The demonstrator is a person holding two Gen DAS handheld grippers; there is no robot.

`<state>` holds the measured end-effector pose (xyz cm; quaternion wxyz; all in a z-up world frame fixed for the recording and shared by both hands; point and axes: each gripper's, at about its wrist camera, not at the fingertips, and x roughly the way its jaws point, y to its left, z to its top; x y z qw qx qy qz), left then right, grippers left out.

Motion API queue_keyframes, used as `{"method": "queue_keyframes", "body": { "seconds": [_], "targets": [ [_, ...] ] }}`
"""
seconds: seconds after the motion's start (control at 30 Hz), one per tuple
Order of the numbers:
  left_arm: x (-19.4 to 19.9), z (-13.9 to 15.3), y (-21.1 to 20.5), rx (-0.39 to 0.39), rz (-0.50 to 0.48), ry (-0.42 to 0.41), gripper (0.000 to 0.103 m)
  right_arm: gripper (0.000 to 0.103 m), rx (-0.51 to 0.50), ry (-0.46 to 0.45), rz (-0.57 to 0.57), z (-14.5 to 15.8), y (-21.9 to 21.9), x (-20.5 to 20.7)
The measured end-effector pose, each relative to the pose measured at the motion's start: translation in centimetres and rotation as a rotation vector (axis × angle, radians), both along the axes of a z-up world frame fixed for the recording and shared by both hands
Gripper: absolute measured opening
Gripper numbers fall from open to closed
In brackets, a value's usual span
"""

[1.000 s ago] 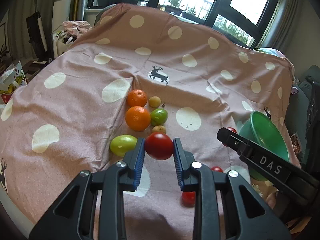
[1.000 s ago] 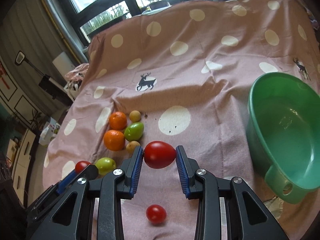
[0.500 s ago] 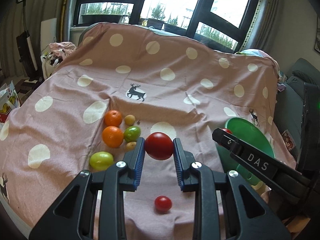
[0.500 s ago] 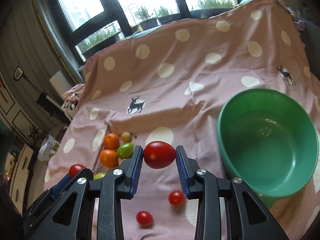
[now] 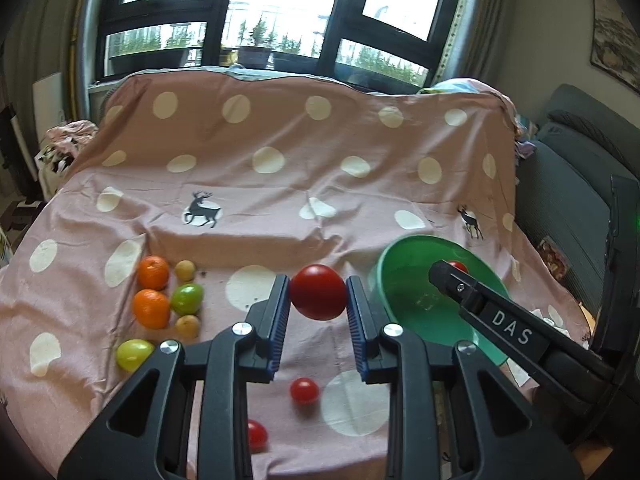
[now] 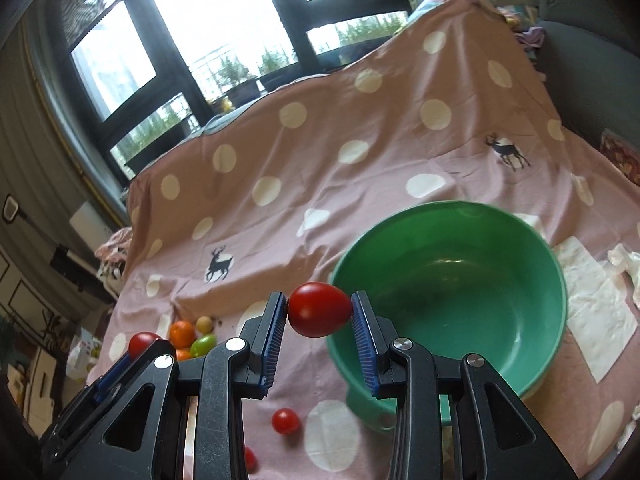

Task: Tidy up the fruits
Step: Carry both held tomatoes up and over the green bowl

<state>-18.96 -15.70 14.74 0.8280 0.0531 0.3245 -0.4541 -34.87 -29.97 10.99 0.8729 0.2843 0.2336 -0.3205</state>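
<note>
Two claws each carry a red tomato, lifted clear of the spotted pink cloth. The left claw [image 5: 318, 298] is closed to the width of a round tomato [image 5: 318, 292], its blue pads pressing the fruit's sides. The right claw [image 6: 320, 315] pinches an egg-shaped tomato [image 6: 320, 315] end to end. To the right of and beyond the right claw sits the green bowl [image 6: 532, 240], empty as far as its inside shows. I judge the step in hand to be dropping both tomatoes into it. To do it well, carry each fruit past the near rim and over the bowl's middle, lower it close to the bottom, then ease the pads apart only slightly so it does not bounce out. The end-to-end grip looks prone to slipping, so keep the pressure steady and avoid sudden tilts. In the left view the right claw reaches over the bowl, so the two should take turns. Both claws point forward and slightly down. Below the left claw lie two small tomatoes [image 5: 305, 390]; to its left are oranges [image 5: 151, 308], green fruits [image 5: 187, 299] and small yellowish ones [image 5: 185, 270].
</note>
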Motion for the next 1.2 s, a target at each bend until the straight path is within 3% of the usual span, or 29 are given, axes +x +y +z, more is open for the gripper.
{"method": "queue_keyframes", "body": {
  "seconds": [0.53, 1.2],
  "targets": [
    [-3.0, -1.3, -6.6, 0.037, -0.183, 0.023, 0.028, 0.036, 0.065, 0.009, -0.188, -1.3, -4.5, -4.7],
    [-3.9, -3.9, -10.9, 0.083, -0.325, 0.124, 0.028, 0.036, 0.137, 0.051, -0.278, -3.4, -7.0, -6.8]
  ]
}}
